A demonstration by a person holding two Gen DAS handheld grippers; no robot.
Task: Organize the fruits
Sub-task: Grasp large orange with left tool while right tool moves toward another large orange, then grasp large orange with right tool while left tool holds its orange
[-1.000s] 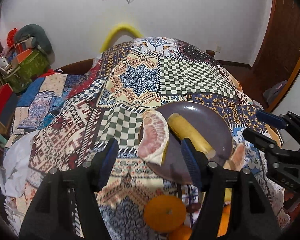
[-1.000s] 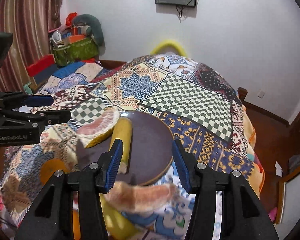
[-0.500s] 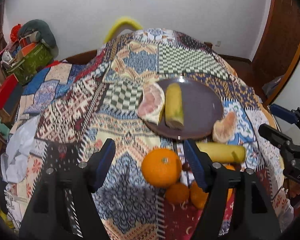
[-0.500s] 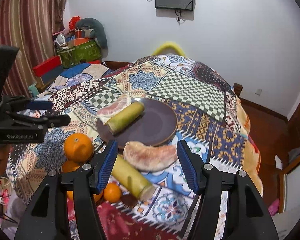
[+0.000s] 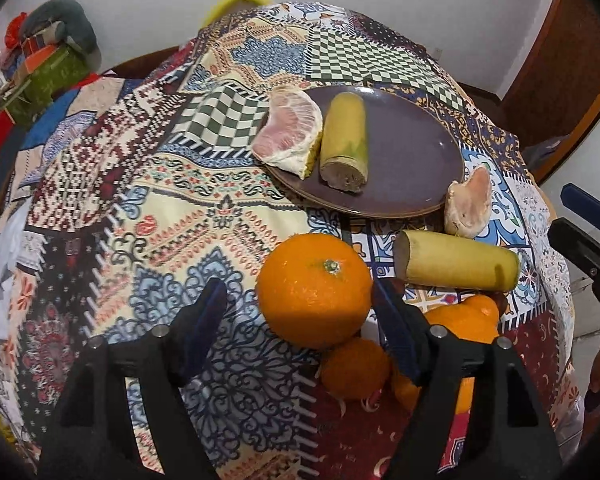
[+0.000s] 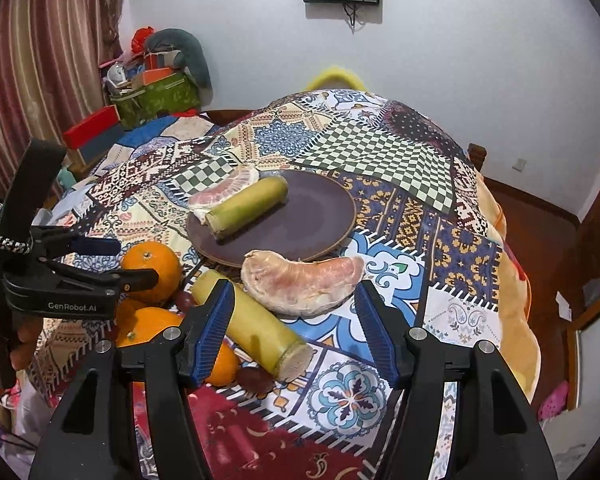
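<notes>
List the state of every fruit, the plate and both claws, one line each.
left claw: open, empty, around the big orange
right claw: open, empty
plate: holds two pieces
pomelo segment on plate: overhangs the rim
sugarcane piece on plate: lying flat
second pomelo segment: on cloth
second sugarcane piece: on cloth
big orange: on cloth, stem up

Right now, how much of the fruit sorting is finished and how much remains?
Done: one pomelo wedge and one yellow stalk lie on the brown plate. In hand: nothing; the left tool and right tool are open. Left on the cloth: second wedge, second stalk, big orange and smaller oranges.
</notes>
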